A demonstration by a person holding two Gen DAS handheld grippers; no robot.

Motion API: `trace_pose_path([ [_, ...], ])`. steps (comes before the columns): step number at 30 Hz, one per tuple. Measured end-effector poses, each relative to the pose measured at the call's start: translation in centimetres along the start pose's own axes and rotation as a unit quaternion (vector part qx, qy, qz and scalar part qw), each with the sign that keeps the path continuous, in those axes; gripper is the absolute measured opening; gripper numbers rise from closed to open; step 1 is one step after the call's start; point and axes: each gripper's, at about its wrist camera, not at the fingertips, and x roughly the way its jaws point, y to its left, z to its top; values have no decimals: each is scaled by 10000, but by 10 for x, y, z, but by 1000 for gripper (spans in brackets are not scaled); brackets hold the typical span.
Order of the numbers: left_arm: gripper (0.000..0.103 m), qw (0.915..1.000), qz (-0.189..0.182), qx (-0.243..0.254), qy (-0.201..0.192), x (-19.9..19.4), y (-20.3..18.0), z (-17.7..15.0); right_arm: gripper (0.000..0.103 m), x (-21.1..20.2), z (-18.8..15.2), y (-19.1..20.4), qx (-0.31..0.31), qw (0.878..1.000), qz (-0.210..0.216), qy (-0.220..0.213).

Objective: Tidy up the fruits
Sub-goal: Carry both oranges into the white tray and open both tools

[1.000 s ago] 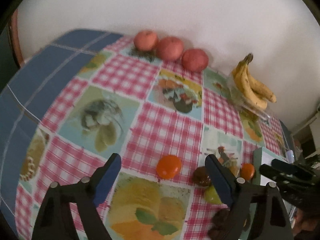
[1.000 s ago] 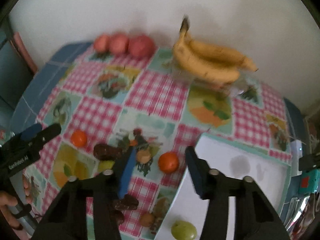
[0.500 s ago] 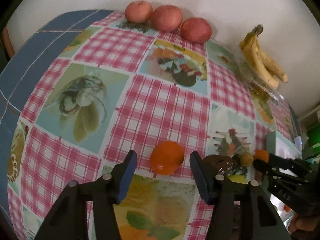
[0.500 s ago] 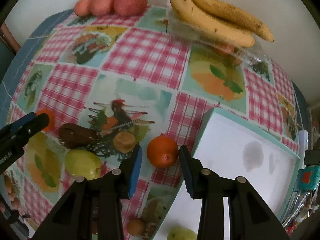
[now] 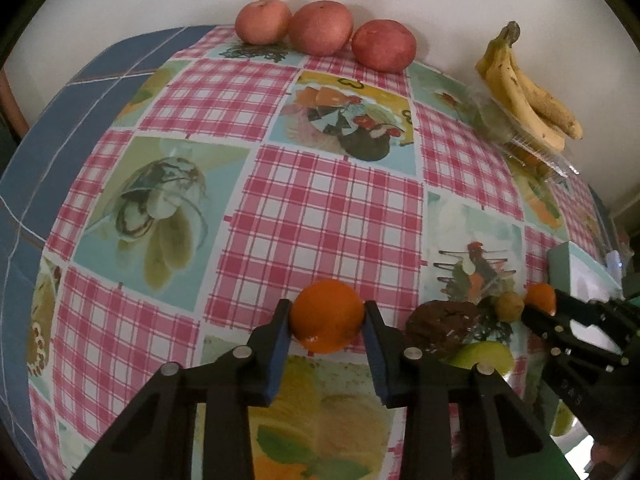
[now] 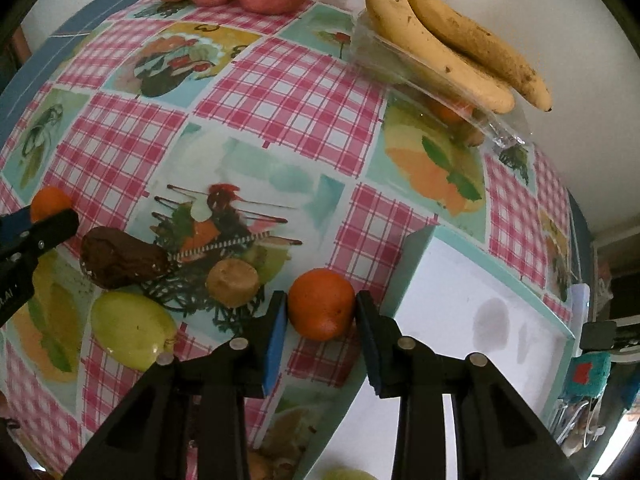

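The left gripper (image 5: pixel 326 322) has its fingers closed tight on an orange (image 5: pixel 327 316) that sits on the table (image 5: pixel 320 208). The right gripper (image 6: pixel 321 312) is closing its fingers on another orange (image 6: pixel 321 309), and both pads touch it. This one sits just beside the white tray (image 6: pixel 480 304).

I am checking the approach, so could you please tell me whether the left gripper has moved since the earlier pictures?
Yes. The left gripper came down towards the checked tablecloth, its jaws now closed on the orange.
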Motion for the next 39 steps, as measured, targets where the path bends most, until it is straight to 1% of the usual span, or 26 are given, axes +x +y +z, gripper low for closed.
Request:
trace_pose_path([
  [2, 37, 10000, 19, 17, -55, -5, -1, 1, 35, -3, -3, -3, 106, 9999, 116, -47],
  [4, 37, 9999, 6, 29, -160, -15, -1, 3, 35, -10, -8, -4, 289, 9990, 287, -206],
  [7, 37, 9992, -54, 40, -382, -36, -2, 5, 35, -35, -23, -4, 605, 9962, 303, -554],
  [9, 37, 9985, -44, 85, -547, -51, -4, 6, 35, -53, -36, -7, 894, 9914, 503, -814],
  [11, 37, 9975, 8, 149, -695, -63, -8, 5, 35, -64, -44, -11, 1080, 9878, 587, -954],
  [16, 37, 9956, 27, 296, -889, -84, -21, 4, 35, -86, -67, -27, 1452, 9804, 541, -1216],
  [19, 37, 9944, 60, 464, -950, -90, -35, 1, 35, -91, -75, -48, 1652, 9765, 424, -1318],
  [23, 37, 9938, -84, 613, -921, -91, -56, -5, 35, -93, -91, -91, 2043, 9681, 453, -1380],
  [24, 37, 9935, -100, 675, -914, -90, -63, -7, 35, -92, -100, -106, 2197, 9655, 380, -1342],
  [28, 37, 9902, -162, 1061, -894, -90, -99, -16, 35, -82, -126, -148, 2659, 9570, 147, -1152],
  [30, 37, 9872, -370, 1312, -826, -88, -123, -24, 35, -77, -142, -172, 2944, 9497, 106, -1059],
  [31, 37, 9861, -419, 1388, -809, -87, -130, -26, 35, -74, -147, -180, 3028, 9474, 91, -1033],
  [32, 37, 9833, -475, 1579, -775, -85, -146, -32, 35, -72, -152, -189, 3107, 9452, 55, -1001],
  [35, 37, 9744, -452, 2071, -753, -79, -182, -49, 35, -68, -167, -209, 3259, 9408, -109, -926],
  [36, 37, 9695, -462, 2293, -735, -75, -196, -57, 35, -67, -171, -215, 3317, 9389, -132, -913],
  [39, 37, 9615, -554, 2614, -637, -63, -224, -70, 35, -60, -182, -231, 3458, 9341, -83, -881],
])
